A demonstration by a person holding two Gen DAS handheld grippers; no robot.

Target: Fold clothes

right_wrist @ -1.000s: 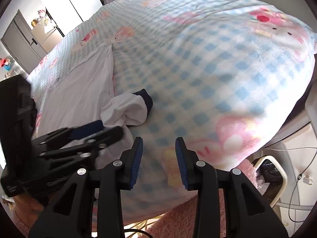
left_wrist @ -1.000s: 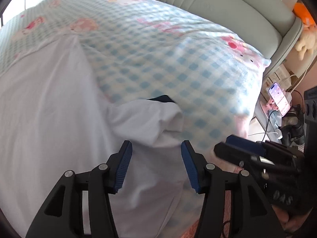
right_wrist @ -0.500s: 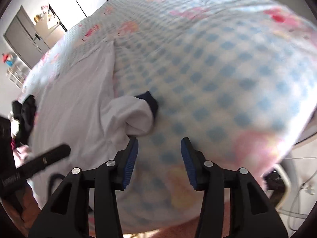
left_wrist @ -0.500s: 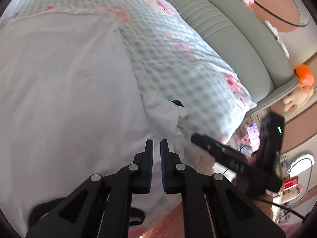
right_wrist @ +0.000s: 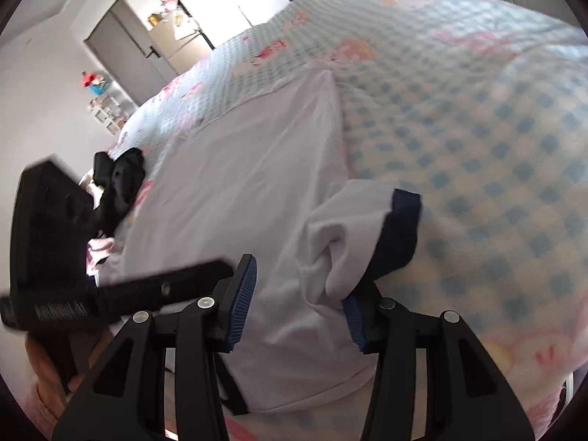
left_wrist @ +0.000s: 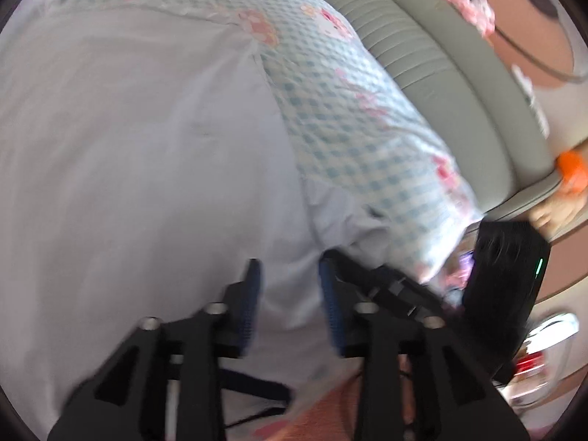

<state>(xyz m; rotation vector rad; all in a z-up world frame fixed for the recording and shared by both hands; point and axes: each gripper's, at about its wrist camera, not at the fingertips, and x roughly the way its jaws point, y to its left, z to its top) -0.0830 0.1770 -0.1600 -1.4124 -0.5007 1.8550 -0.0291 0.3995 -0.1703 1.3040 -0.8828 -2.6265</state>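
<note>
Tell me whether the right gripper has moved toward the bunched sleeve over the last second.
Yes. The right gripper has closed in leftward on the white sleeve with its navy cuff, which now sits between its open fingers instead of beyond them on the checked bedspread.

Motion smears my whole left view, so the white shirt (left_wrist: 147,169) shows no detail. My right gripper (right_wrist: 297,305) has its right fingertip tucked behind the bunched sleeve (right_wrist: 352,242).

R gripper (right_wrist: 299,303) fingers apart (over white shirt (right_wrist: 250,191))

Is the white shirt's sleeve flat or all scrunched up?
Scrunched up: the white shirt's sleeve bunches in folds, its navy cuff curled over the checked blanket.
</note>
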